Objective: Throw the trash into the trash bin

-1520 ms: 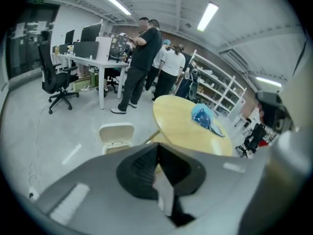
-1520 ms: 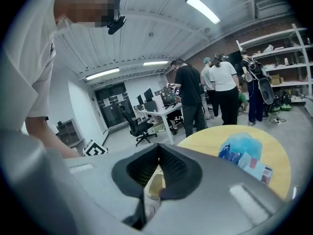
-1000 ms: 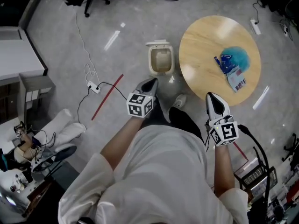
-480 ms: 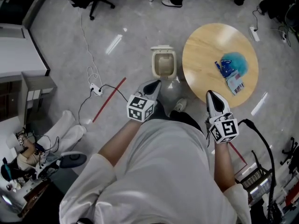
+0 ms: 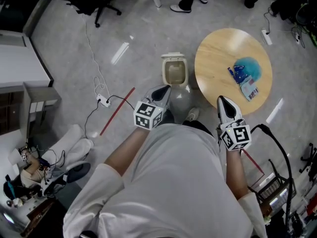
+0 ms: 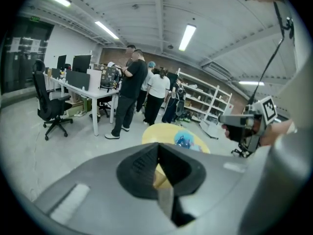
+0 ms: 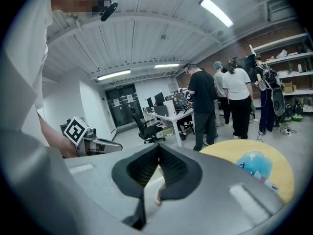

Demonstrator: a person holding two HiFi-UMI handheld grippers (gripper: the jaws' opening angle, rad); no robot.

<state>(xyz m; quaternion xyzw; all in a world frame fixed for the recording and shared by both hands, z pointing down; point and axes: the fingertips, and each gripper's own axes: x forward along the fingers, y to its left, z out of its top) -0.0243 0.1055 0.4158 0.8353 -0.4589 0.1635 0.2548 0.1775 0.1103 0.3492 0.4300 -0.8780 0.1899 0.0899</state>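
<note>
From here I see both tools held up in front of the operator's white shirt (image 5: 173, 182), low in the centre of the head view. The left gripper (image 5: 163, 89) has its jaws pressed together at the tips with nothing between them, and its own view looks past them to the table top. The right gripper (image 5: 223, 101) is likewise closed tight and empty, and it hangs just over the lower edge of the round light-wood table (image 5: 213, 43) at upper right of the frame. The trash lies on that table, right of its middle: a crumpled blue plastic wrapper (image 5: 247, 68) and, touching its lower side, a small flat white-and-red packet (image 5: 249, 89). At this size I can't tell whether a darker blue scrap beside them is a separate piece. The small beige plastic trash bin (image 5: 175, 72), with its lid flipped up, stands on the grey floor (image 5: 74, 58) just left of the table, above the left gripper's tip. A red tape strip (image 5: 117, 111) runs slantwise across the floor at centre left.
</note>
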